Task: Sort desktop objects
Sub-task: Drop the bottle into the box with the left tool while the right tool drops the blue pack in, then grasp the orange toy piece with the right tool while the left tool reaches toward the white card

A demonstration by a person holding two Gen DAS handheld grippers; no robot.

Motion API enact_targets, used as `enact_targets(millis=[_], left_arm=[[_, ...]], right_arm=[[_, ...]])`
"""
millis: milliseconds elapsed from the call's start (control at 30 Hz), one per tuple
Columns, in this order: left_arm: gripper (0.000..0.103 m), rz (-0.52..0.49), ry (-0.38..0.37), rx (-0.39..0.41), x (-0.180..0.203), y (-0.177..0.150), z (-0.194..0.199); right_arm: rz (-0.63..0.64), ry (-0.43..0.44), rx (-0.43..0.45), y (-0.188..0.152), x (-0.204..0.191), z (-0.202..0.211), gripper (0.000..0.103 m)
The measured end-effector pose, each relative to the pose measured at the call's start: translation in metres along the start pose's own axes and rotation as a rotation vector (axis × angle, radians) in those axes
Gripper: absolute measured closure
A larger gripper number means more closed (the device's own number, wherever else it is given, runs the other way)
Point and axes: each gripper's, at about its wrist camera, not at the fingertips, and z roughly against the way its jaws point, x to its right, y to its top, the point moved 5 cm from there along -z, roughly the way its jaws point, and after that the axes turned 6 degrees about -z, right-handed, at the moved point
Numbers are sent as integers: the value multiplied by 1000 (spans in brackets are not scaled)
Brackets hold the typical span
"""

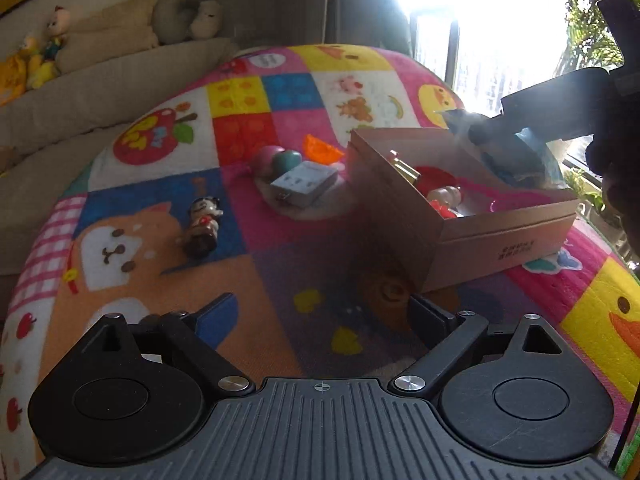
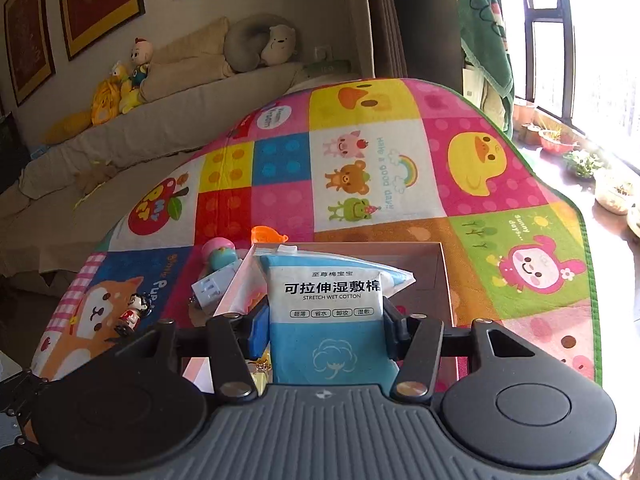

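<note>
Packet (image 2: pixel 328 312) in right gripper (image 2: pixel 324 332) above box rim (image 2: pixel 446 276)

Beige sofa (image 2: pixel 168 108) w/ plush toys (image 2: pixel 120 88) along wall; framed pics (image 2: pixel 100 4) above. Bright window (image 2: pixel 592 52) at right, plant pots (image 2: pixel 560 140) on sill.

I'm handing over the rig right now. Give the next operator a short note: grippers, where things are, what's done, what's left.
Left gripper: jaws open, empty, over the mat.
Right gripper: jaws shut on the wet cotton pack, above the cardboard box.
Done: several small items already lie in the box.
Left: drop the pack in; then the figurine, grey case, egg toy and orange piece on the mat.
</note>
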Motion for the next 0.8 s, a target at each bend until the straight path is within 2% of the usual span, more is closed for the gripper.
enact_targets(millis=[200,267,333,467,600,700,800], left_arm=[[7,52,80,-6,-26,-12,3],[7,64,97,-1,-32,-14,5],[7,80,109,2,-38,-16,6],[6,105,111,6,-43,-18,3],[5,123,117,26,-47,-13,-4],[4,131,149,55,-54,-10,-9],[4,200,146,49,-66,-17,-16]], right_arm=[[14,-50,-54,-23,-6,-32,49],[19,-44,-42,-25,-6,-23,30],[24,-37,-4,-22,-5,-7,27],[16,-58,42,-4,3,18,27],[-12,-22,13,13,-5,20,28],[-4,46,-56,35,-33,2,28],[5,98,-138,64,-69,-37,28]])
